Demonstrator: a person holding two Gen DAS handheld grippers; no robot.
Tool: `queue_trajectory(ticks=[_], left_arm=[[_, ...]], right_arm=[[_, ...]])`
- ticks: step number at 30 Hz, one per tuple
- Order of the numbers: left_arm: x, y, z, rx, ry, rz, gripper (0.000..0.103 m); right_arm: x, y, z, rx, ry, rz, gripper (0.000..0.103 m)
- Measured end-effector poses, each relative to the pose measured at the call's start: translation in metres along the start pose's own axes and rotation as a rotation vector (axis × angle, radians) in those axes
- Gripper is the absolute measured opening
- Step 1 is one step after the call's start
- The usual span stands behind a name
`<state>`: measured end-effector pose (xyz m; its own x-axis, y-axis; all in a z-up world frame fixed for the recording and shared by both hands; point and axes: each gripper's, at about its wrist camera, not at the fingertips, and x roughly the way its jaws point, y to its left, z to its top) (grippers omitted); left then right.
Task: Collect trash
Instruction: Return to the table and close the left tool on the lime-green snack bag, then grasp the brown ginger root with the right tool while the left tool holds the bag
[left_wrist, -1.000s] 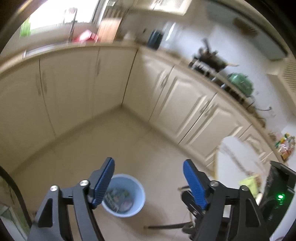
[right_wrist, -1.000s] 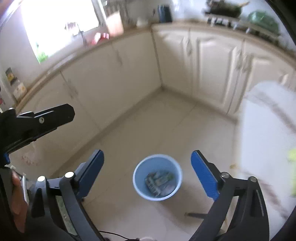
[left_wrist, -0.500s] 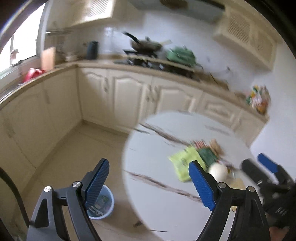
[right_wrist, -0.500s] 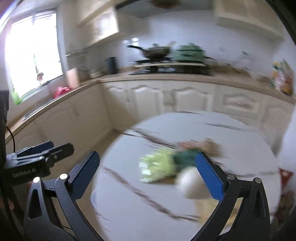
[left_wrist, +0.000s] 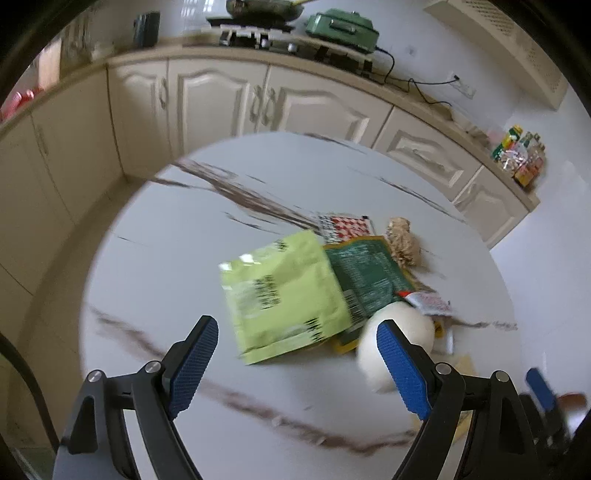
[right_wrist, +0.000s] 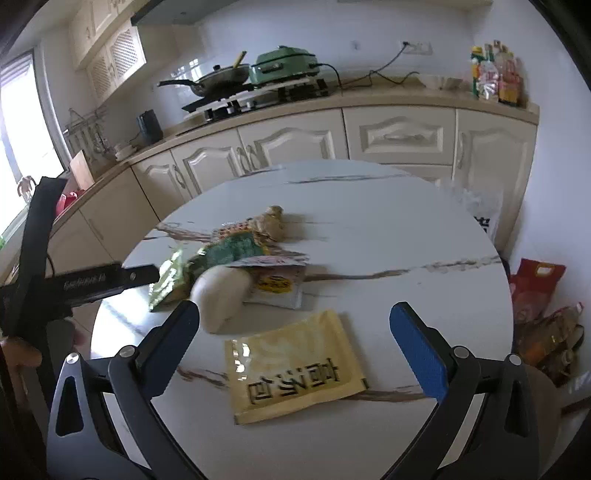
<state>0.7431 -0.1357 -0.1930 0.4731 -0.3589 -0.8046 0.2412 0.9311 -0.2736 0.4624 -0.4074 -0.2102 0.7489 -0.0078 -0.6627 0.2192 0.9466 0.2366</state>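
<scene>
- Blue-padded left gripper (left_wrist: 297, 363) hangs over the near side of the round marble table (left_wrist: 184, 258), its jaws spread wide and only lately widened, with nothing between them.
- Just ahead of it lies a lime-green pouch (left_wrist: 284, 299), flat on the tabletop, its long axis running from the near edge away toward the cabinets, slightly tilted to the left.
- Tucked against the pouch's right edge is a dark green packet (left_wrist: 369, 273), and beyond that a red-and-white checked wrapper (left_wrist: 345, 227) and a tan crumpled wad (left_wrist: 404, 242).
- A white rounded lump (right_wrist: 218, 291) sits at the near right of the pile; what it is I cannot tell.
- Farther right, in the right wrist view, a yellow sachet (right_wrist: 295, 365) lies flat and apart from the pile, printed face up, long axis across the view.
- The right gripper (right_wrist: 295, 332) hovers directly over that sachet, fingers fully apart and empty.
- Progress, as I judge it: every piece on the table is still uncollected, so most of the table work remains; no bin shows in either current view.
</scene>
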Motion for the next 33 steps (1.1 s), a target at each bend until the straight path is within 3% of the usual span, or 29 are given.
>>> queue_trajectory(ticks=[7, 11, 15, 17, 21, 23, 33], left_arm=[[0.047, -0.012, 0.028, -0.02, 0.011, 0.157, 0.085], [0.069, -0.018, 0.038, 0.009, 0.031, 0.194, 0.084], [0.072, 0.001, 0.041, -0.066, 0.03, 0.121, 0.07], [0.07, 0.013, 0.044, -0.086, 0.029, 0.1, 0.047], [0.066, 0.036, 0.047, -0.124, 0.036, 0.027, 0.038], [0.058, 0.047, 0.046, -0.119, 0.019, 0.02, 0.027], [0.025, 0.073, 0.036, -0.114, -0.013, -0.059, 0.022]], right_arm=[[0.017, -0.007, 0.003, 0.007, 0.013, 0.031, 0.103], [0.027, -0.001, 0.008, -0.014, 0.024, 0.048, 0.103], [0.04, 0.006, 0.025, -0.057, 0.031, 0.056, 0.103], [0.045, 0.01, 0.035, -0.077, 0.026, 0.06, 0.103], [0.06, 0.012, 0.053, -0.084, 0.031, 0.077, 0.103], [0.071, 0.013, 0.061, -0.082, 0.048, 0.101, 0.103], [0.158, 0.03, 0.095, -0.062, 0.211, 0.094, 0.103]])
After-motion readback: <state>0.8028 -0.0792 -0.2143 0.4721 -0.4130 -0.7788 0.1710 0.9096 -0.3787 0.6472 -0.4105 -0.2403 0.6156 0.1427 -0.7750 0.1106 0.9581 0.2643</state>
